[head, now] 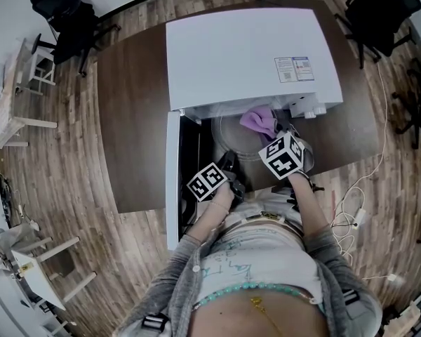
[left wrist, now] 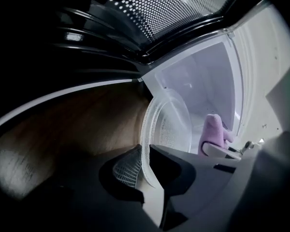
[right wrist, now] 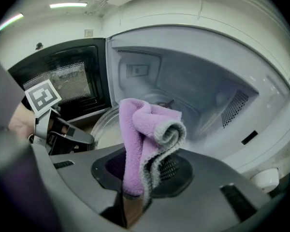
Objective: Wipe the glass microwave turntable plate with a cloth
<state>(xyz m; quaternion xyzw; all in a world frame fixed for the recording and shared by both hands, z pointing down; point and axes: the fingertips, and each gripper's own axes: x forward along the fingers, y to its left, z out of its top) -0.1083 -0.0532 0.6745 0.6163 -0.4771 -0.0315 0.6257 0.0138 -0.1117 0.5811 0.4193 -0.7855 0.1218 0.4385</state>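
Note:
The glass turntable plate [head: 233,140] sticks partly out of the open microwave [head: 252,55]. My left gripper [head: 231,164] holds its near rim. In the left gripper view the ribbed rim [left wrist: 166,124] stands on edge between the two pads, and my left gripper [left wrist: 144,166] is shut on it. My right gripper [head: 275,129] hovers over the plate's right side with a purple cloth [head: 259,120] bunched at its tip. In the right gripper view the folded cloth [right wrist: 145,144] rises from my right gripper [right wrist: 140,178], which is shut on it. The plate [right wrist: 102,127] lies just behind and left of the cloth.
The microwave door [head: 172,181] hangs open to the left, its perforated window [left wrist: 174,8] close above my left gripper. The white cavity [right wrist: 193,86] lies behind the cloth. The microwave stands on a dark table [head: 133,118]. Cables [head: 351,202] lie on the wooden floor at the right.

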